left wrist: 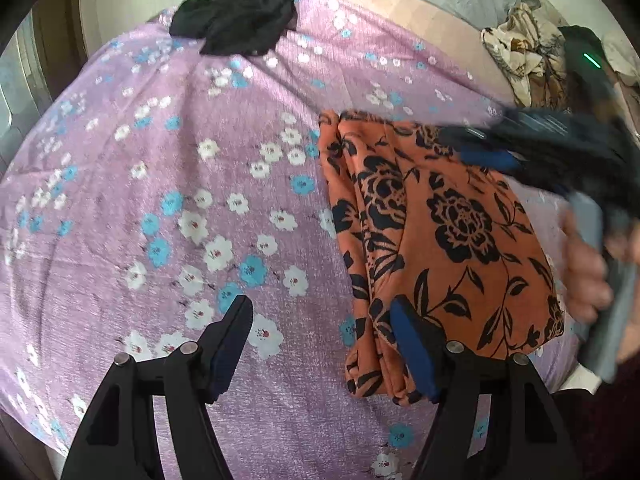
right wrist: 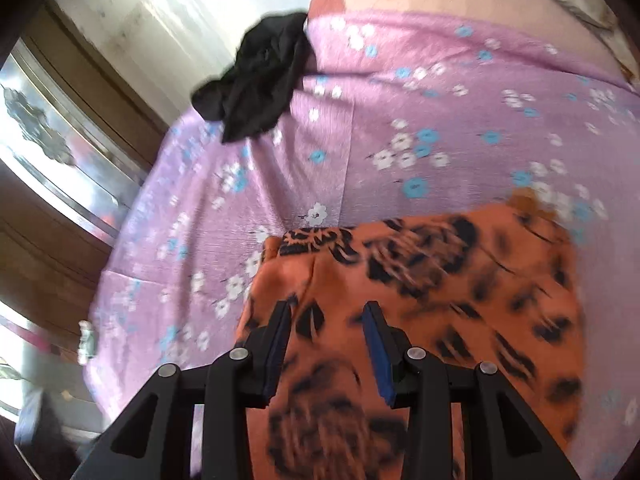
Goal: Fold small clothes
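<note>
Folded orange black-flowered garment (left wrist: pixel 436 248) lying on the lilac flowered bedsheet (left wrist: pixel 160 184), crumpled black garment (left wrist: pixel 240 16) near the far edge unfolded, left gripper (left wrist: pixel 320 344) and right gripper (right wrist: pixel 326 344) fingers apart, empty.

Daylight bright, glare washing out 11 o'clock; right wrist view motion-smeared, left sharp except 3 o'clock; fisheye bending, black vignette corners.

Bed, lilac floral sheet (left wrist: pixel 160 200) across most of frame. Folded orange floral garment (left wrist: pixel 440 240) right of centre; crumpled black garment (left wrist: pixel 240 16) at top edge.
</note>
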Tool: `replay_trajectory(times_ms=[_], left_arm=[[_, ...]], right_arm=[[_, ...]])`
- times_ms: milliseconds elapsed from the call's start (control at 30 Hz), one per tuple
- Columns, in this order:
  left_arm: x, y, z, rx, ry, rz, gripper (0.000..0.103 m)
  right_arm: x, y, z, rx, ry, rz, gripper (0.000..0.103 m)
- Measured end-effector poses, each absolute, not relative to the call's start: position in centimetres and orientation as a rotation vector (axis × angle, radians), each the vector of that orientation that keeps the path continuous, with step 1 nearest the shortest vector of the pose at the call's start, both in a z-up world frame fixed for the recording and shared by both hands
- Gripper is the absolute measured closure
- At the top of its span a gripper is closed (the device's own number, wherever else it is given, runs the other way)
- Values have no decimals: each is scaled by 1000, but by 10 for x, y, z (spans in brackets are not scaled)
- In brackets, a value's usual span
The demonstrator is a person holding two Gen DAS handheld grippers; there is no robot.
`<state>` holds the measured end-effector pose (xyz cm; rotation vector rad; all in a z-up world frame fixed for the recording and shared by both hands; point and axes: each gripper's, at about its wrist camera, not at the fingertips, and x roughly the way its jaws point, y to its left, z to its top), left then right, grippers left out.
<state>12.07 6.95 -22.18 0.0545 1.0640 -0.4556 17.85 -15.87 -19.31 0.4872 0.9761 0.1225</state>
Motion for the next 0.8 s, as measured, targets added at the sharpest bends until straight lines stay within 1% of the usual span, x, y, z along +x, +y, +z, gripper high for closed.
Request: replay_trajectory(times_ms=[100,233,367,400,500,567,600,633,667,767,800], left_arm=[[117,70,-213,89,1015,-439,31],[117,62,-225,171,1045,-396,29],[111,58,-225,207,1032,-346,29],[110,58,-223,202,1026,-341,29],[95,63,-208,162,1013,-320,29],[81,64,-194,145,974,-312,29],[72,66,-182,146,939,-305,28],[65,66,-171,155,908,-287,27],[58,67,-160,163,883,-265,26],[44,72,-125,166,801,-209,24],[39,74,-113,162,772,-199,22]], right_arm=[[134,-175,-179,496,938,103,62],[84,-186,-179,505,971,55,62],[60,-179,-220,495,1096,23,61],[56,-177,-220,475,1063,20,61],[52,-176,-201,453,1076,10,61],[44,-179,-180,456,1033,16,61],[37,-181,-165,441,990,7,59],[32,-183,-154,427,960,-6,53],[24,-185,-141,414,925,-21,49],[0,-186,-106,404,824,-25,48],[-10,-184,-95,404,795,-27,47]])
